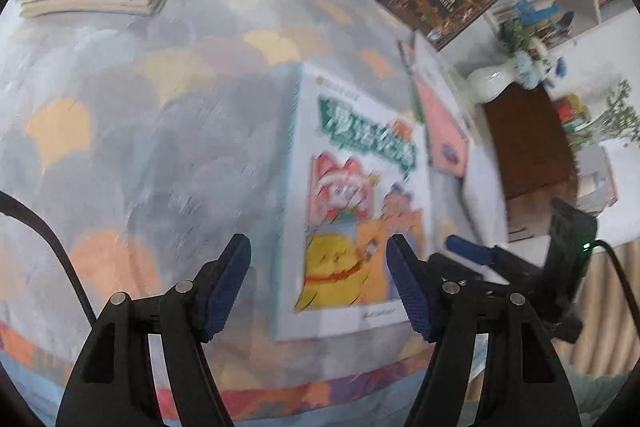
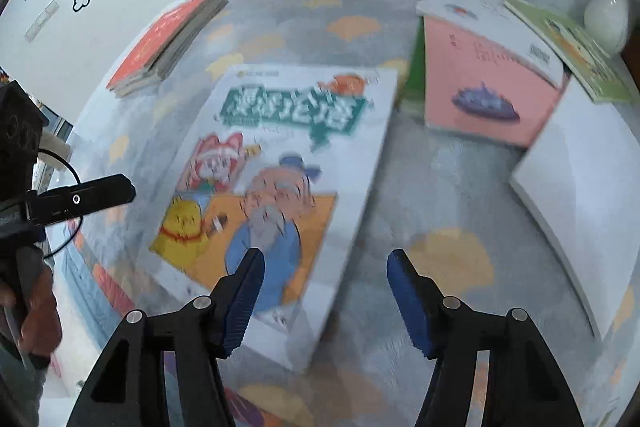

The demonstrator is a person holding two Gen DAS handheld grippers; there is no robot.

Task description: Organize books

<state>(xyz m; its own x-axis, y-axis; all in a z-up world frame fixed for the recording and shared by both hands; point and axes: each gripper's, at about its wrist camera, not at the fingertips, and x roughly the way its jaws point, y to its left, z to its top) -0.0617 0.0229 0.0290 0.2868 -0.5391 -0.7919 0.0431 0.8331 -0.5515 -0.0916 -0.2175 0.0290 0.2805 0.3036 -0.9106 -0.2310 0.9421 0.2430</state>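
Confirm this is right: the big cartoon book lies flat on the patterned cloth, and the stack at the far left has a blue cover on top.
One thing is wrong: the stack has a red cover on top, not blue, as the left wrist view shows plainly. The rest holds: the cartoon book lies flat on the patterned cloth.

Left black two-finger gripper with blue ribbed pads (image 1: pixel 318 281) angled steeply down, jaws apart, nothing between pads. Right black gripper with blue pads (image 2: pixel 325 291) likewise tilted down, jaws parted, empty. Both views motion-blurred.
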